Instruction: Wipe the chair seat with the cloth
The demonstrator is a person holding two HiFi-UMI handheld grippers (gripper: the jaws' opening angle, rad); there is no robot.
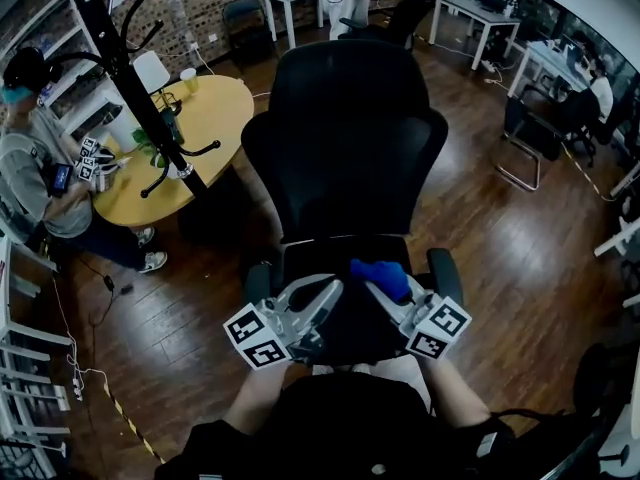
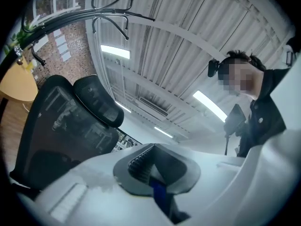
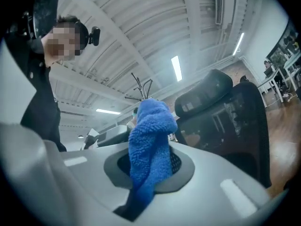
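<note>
Right gripper [image 1: 383, 293] pinches the cloth [image 3: 150, 140] over the seat [image 1: 330, 258]; left gripper [image 1: 318, 296] is pressed together. I can't judge whether wiping is finished or pending.

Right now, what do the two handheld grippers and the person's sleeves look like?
The left gripper and right gripper have light grey moulded bodies with dark grey ribbed pads. Each carries a white cube printed with black square markers. The sleeves are black.
</note>
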